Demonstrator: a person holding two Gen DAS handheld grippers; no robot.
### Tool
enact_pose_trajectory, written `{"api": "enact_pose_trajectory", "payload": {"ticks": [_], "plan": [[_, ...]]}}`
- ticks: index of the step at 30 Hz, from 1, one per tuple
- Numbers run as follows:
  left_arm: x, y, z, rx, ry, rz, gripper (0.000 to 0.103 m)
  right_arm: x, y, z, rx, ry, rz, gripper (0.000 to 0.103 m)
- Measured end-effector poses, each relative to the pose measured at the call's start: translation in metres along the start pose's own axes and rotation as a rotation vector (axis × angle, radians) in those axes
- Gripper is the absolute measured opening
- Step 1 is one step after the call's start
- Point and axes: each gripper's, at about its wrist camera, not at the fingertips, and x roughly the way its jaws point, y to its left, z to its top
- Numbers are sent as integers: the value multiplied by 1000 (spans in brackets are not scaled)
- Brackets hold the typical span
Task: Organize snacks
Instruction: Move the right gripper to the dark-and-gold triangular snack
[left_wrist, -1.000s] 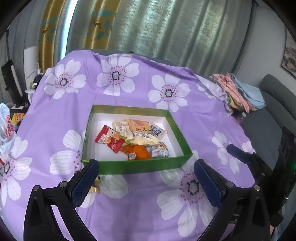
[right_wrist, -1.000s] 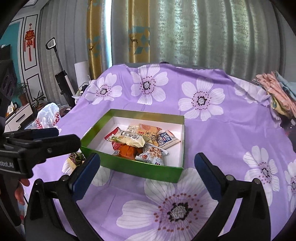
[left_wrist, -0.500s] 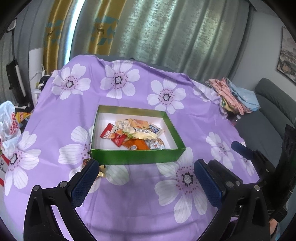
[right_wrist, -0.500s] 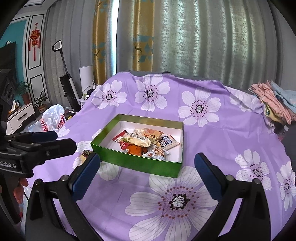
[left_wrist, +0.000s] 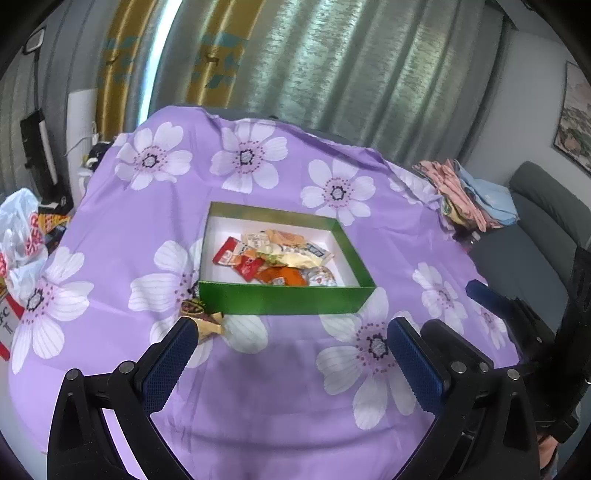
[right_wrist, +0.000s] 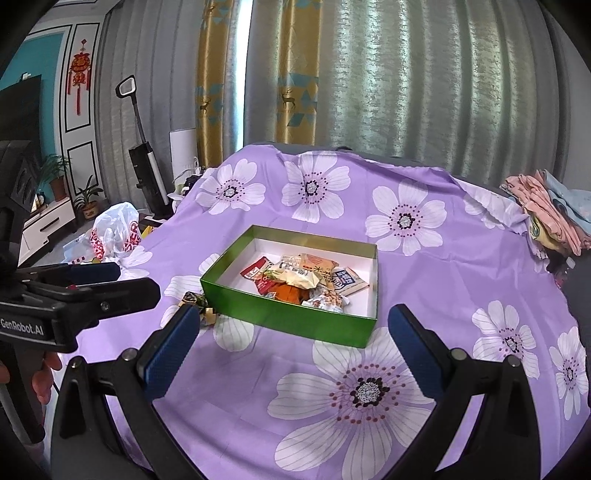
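Through the left wrist view, the left gripper (left_wrist: 288, 354) is being held back from the surface (left_wrist: 122, 221), its jaws spread wide and gripping nothing. The green box (left_wrist: 284, 299) is being kept square ahead, with the snack packets (left_wrist: 275, 260) heaped in its middle, presumably so they are gathered in one place. One gold-wrapped snack (left_wrist: 205, 319) is being left outside, just beside the box's near left corner and close to the left jaw, so it is judged the likely next pick.

Through the right wrist view, the right gripper (right_wrist: 291, 347) is likewise being held off the purple floral cloth (right_wrist: 424, 280), jaws spread and empty. The box (right_wrist: 295, 319) is being seen at an angle, packets (right_wrist: 303, 280) piled inside, the stray wrapped snack (right_wrist: 201, 306) lying at its left corner. The left gripper (right_wrist: 92, 284) is being carried at the left edge; folded clothes (right_wrist: 546, 206) are being left at the far right.
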Motion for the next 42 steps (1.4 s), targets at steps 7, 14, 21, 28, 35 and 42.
{"api": "enact_pose_trajectory", "payload": {"ticks": [7, 14, 21, 28, 35, 42], "plan": [[0, 14, -6, -25, 11, -1, 102, 3, 13, -1, -22, 13, 11, 102], [7, 35, -11, -58, 30, -1, 102, 13, 22, -1, -30, 33, 19, 102], [21, 72, -19, -133, 59, 27, 102, 41, 38, -8, -46, 95, 60, 102], [43, 108, -30, -216, 107, 40, 102, 80, 53, -24, -36, 189, 144, 102], [75, 129, -34, -269, 159, -8, 102, 114, 64, -33, -17, 239, 253, 102], [108, 132, -23, -229, 209, -27, 102, 152, 85, -35, -22, 264, 335, 102]]}}
